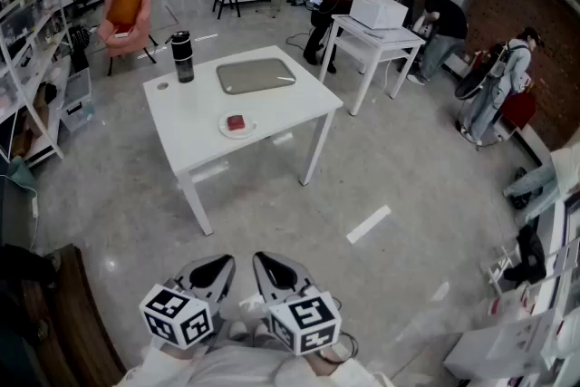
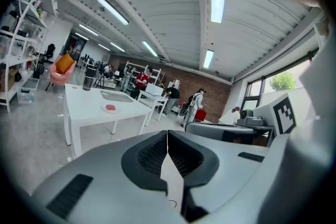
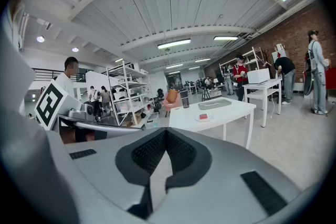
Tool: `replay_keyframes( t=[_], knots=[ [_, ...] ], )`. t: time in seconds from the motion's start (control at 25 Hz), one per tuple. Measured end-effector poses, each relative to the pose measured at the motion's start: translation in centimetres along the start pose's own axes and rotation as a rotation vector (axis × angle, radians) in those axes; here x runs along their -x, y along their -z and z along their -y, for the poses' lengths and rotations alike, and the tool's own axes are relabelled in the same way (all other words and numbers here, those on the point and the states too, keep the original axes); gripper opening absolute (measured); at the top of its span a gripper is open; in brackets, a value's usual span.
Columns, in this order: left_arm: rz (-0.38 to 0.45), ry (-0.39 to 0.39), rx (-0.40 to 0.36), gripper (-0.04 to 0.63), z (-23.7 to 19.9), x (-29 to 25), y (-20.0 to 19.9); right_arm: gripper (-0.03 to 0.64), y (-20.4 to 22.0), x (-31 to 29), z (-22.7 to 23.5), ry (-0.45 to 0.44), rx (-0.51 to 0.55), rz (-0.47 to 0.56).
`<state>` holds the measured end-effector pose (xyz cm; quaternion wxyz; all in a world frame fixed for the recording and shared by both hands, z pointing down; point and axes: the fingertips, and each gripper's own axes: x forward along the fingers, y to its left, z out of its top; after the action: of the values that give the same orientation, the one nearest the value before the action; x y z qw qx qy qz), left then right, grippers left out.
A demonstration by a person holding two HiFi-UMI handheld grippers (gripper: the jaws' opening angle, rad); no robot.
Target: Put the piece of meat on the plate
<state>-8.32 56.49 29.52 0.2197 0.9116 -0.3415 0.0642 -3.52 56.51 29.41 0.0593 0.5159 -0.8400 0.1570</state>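
Note:
A red piece of meat (image 1: 236, 122) lies on a small white plate (image 1: 226, 130) near the front edge of the white table (image 1: 195, 118). The meat (image 2: 110, 107) shows small and far off in the left gripper view, and the meat (image 3: 203, 116) likewise in the right gripper view. My left gripper (image 1: 216, 270) and right gripper (image 1: 275, 270) are held side by side close to my body, well short of the table and above the floor. Both are shut with nothing between the jaws. The left gripper (image 2: 167, 135) and right gripper (image 3: 166, 131) point toward the table.
On the table also stand a black tumbler (image 1: 183, 56) and a flat grey tray (image 1: 256, 74). A second white table (image 1: 373, 36) with a white box stands to the right, with several people around it. An orange armchair (image 1: 127, 14) and shelves (image 1: 27, 59) are at the left.

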Motion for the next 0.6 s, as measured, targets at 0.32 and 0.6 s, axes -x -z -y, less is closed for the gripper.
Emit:
replay_keyframes(
  t=[0.32,0.6],
  knots=[
    [-0.014,0.009,0.002,0.012,0.6,-0.1,0.3,0.014,-0.6,0.7,1.0,0.033,-0.014,0.003],
    [-0.034,0.014,0.011,0.012,0.8,-0.5,1.1,0.014,0.1,1.1,1.2,0.031,-0.029,-0.014]
  ],
)
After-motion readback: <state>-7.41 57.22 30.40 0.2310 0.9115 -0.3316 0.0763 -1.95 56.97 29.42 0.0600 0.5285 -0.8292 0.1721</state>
